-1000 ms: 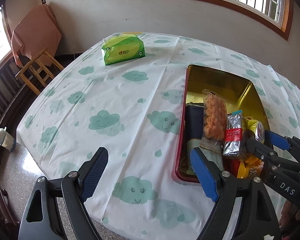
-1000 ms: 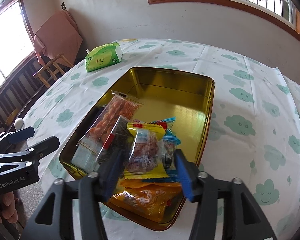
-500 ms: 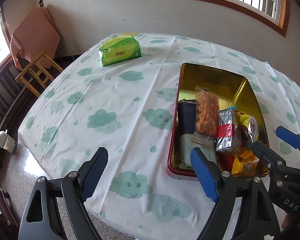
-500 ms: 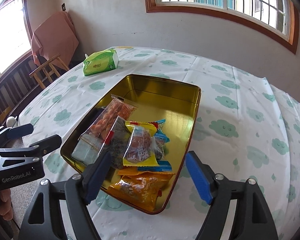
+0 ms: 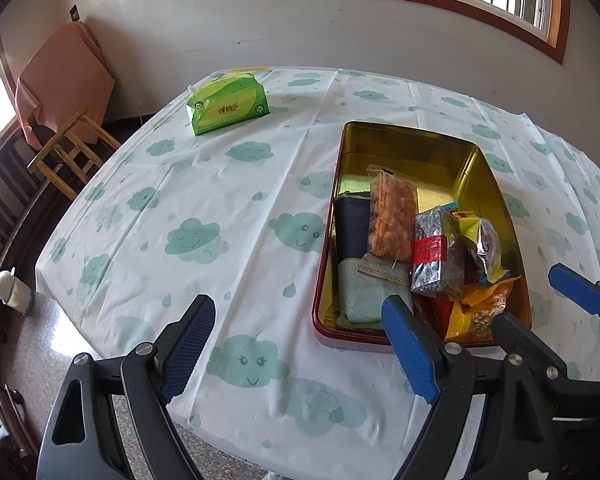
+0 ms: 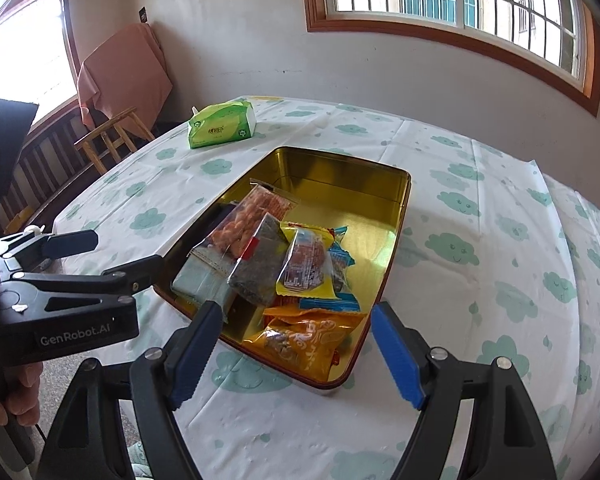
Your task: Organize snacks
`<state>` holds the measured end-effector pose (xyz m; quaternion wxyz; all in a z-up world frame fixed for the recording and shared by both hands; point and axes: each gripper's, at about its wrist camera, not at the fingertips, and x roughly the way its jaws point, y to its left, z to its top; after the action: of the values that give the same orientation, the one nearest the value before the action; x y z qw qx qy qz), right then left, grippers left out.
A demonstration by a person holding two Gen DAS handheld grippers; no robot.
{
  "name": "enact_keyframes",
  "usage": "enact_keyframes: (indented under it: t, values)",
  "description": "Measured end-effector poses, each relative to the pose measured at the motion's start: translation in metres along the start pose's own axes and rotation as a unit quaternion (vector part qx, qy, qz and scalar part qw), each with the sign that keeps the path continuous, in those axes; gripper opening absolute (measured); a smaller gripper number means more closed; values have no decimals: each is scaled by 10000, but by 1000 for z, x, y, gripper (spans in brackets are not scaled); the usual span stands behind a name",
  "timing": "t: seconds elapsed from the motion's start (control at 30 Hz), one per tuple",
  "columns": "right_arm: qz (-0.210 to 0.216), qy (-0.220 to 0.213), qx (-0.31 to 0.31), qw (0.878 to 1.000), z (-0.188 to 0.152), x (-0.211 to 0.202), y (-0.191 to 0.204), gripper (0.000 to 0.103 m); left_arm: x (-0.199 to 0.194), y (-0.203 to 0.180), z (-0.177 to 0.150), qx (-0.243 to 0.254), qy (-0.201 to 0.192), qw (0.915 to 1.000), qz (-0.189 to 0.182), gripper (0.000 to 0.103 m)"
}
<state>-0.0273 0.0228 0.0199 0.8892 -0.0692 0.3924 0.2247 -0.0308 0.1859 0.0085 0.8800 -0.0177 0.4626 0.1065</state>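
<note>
A gold tin [image 5: 440, 152] [image 6: 388, 220] with a red outer rim sits on the cloud-print tablecloth. Several snack packets are piled in its near half: a clear bag of orange snacks [image 5: 392, 216] [image 6: 244, 220], a dark packet with a red band [image 5: 432, 252] [image 6: 260, 264], a yellow-edged packet [image 6: 304, 264], an orange bag [image 6: 304, 340] and a pale green pouch [image 5: 360, 296]. My left gripper [image 5: 300, 352] is open and empty, above the table's near edge left of the tin. My right gripper [image 6: 296, 356] is open and empty, just short of the tin's near end.
A green tissue pack [image 5: 228, 104] [image 6: 220, 124] lies at the table's far left. A wooden chair [image 5: 68, 148] with a peach cloth stands by the left wall. A white cup [image 5: 12, 288] sits on the floor at left. The wall and window are behind the table.
My right gripper has let go of the yellow-edged packet, opened and drawn back from the tin. Both grippers have pulled back and up, so the tin looks farther away.
</note>
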Motion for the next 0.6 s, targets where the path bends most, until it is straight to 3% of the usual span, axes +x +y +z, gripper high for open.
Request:
enact_keyframes:
  t: [0.27, 0.6]
  values:
    - [-368, -159, -39, 9992, -1, -7, -2, 79, -1, -3, -1, 26, 0, 10000, 5, 83]
    - [-344, -15, 14, 9994, -2, -8, -2, 79, -2, -7, -3, 74, 2, 10000, 27, 83]
